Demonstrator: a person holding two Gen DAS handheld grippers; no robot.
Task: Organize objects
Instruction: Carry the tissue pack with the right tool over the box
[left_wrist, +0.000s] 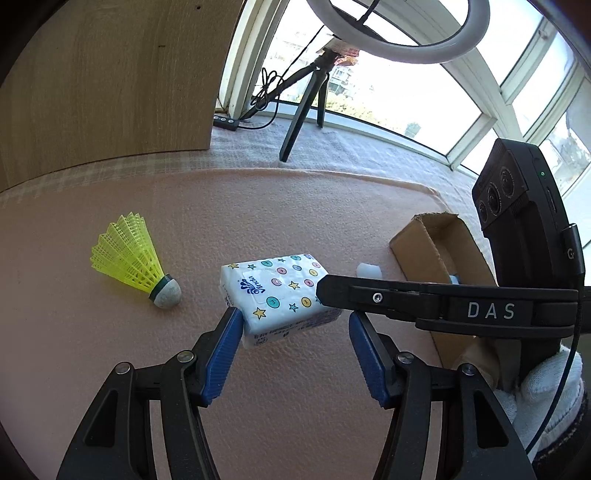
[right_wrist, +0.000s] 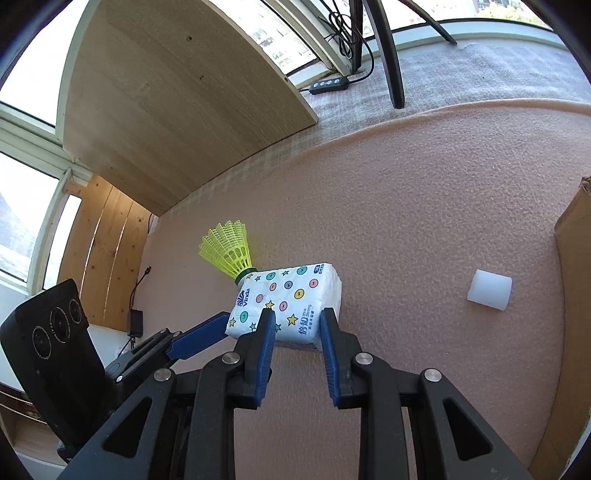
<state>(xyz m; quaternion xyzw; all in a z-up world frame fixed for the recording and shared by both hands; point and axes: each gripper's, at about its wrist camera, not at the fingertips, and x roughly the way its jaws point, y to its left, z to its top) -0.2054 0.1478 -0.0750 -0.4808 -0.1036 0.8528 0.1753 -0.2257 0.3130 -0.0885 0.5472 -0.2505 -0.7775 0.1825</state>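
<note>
A white Vinda tissue pack (left_wrist: 280, 291) with coloured dots and stars lies on the pink mat; it also shows in the right wrist view (right_wrist: 288, 301). My left gripper (left_wrist: 295, 317) is open, its left finger touching the pack's near corner. My right gripper (right_wrist: 297, 317) is open, its fingers just in front of the pack's near side; in the left wrist view it (left_wrist: 406, 295) reaches in from the right over the pack. A yellow shuttlecock (left_wrist: 135, 258) lies left of the pack, partly hidden behind it in the right wrist view (right_wrist: 229, 251). A small white cylinder (right_wrist: 489, 290) lies to the right.
An open cardboard box (left_wrist: 443, 251) stands at the right, its wall showing in the right wrist view (right_wrist: 574, 295). A wooden panel (left_wrist: 110, 85) stands at the back left. A ring light on a tripod (left_wrist: 306, 107) stands on the grey cloth by the window.
</note>
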